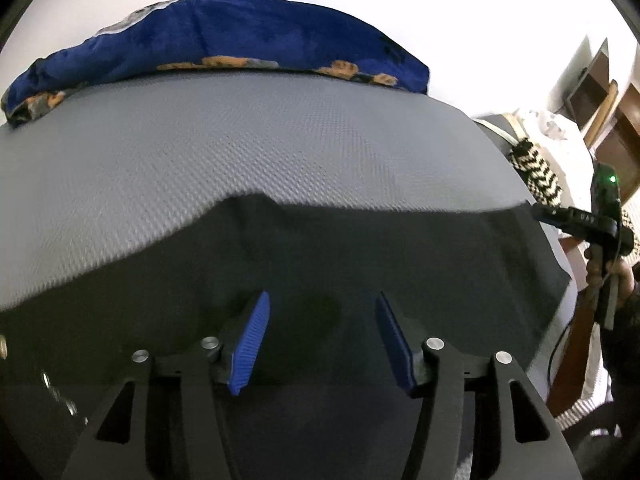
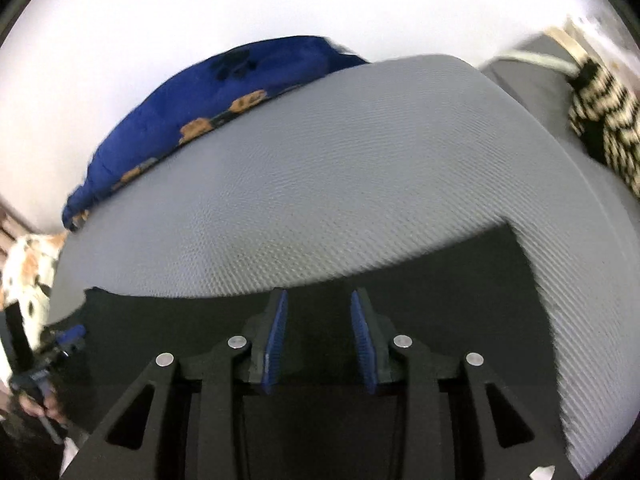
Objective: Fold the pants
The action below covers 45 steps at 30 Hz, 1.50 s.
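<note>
The dark pants [image 1: 340, 264] lie spread flat on the near part of a grey textured mattress [image 1: 240, 152], their far hem running roughly parallel to the mattress's near edge and their right end reaching close to its right edge. At the far edge, toward the left corner, a blue patterned cushion [image 1: 224, 36] rests clear of the garment; beyond the right edge sits a black-and-cream zigzag item [image 1: 538, 172]. The left gripper [image 1: 322, 336] hangs over the left portion of the pants with its blue pads [image 1: 252, 344] standing well apart and nothing between them; cloth shows beneath the gap but is not pinched. The right gripper [image 2: 319, 336] is poised over the right portion near the far hem, its jaws narrower yet parted, pads not pressing on fabric; in the left wrist view it appears at the pants' right end, held by a hand [image 1: 616, 276]. Assessment: the fabric appears thin, limp and light, lying with only shallow creases; it should drape and sag wherever unsupported and may slide easily on the mattress weave. A single-layer pinch would likely leave the lower layer behind. Recommended holds are the two far-hem corners, or the waistband and cuff ends, taking all layers together.
</note>
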{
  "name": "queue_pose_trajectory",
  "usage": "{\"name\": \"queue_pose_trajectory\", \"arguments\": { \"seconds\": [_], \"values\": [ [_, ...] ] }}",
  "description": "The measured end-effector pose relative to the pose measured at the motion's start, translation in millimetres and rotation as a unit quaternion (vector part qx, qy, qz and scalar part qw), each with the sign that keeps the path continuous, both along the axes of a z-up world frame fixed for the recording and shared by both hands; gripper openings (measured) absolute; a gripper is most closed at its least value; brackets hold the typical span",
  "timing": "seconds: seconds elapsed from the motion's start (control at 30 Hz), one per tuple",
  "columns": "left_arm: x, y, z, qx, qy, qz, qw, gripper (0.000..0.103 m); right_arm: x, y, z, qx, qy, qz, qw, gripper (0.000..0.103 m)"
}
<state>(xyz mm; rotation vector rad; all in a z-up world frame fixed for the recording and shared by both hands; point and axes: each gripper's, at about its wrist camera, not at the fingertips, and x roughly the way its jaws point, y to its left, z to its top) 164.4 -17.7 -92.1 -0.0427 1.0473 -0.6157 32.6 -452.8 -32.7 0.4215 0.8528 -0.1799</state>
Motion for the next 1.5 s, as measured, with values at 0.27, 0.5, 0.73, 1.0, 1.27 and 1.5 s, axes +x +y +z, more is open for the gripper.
{"name": "queue_pose_trajectory", "arguments": {
  "seconds": [0.27, 0.5, 0.73, 1.0, 1.27, 1.5],
  "values": [
    [-44, -16, 0, -0.005, 0.017, 0.0, 0.9998, 0.057, -69, -62, -14, 0.064, 0.011, -0.052, 0.997, 0.033],
    [-56, -33, -1, -0.008, 0.025, 0.002, 0.9997, 0.057, -102, -98, -29, 0.071, 0.03, -0.07, 0.995, 0.034],
    [-62, -47, -6, -0.002, 0.036, 0.006, 0.9993, 0.057, -122, -119, -46, 0.125, 0.019, -0.068, 0.99, 0.033],
    [-66, -56, -9, 0.011, 0.036, -0.001, 0.9993, 0.058, -135, -127, -64, 0.215, 0.004, -0.029, 0.976, 0.033],
    [-67, -60, -10, 0.014, 0.032, 0.001, 0.9994, 0.061, -139, -121, -79, 0.274, -0.018, -0.005, 0.962, 0.033],
    [-68, -61, -11, 0.013, 0.03, -0.001, 0.9995, 0.064, -158, -122, -85, 0.291, -0.031, -0.019, 0.956, 0.033]
  ]
}}
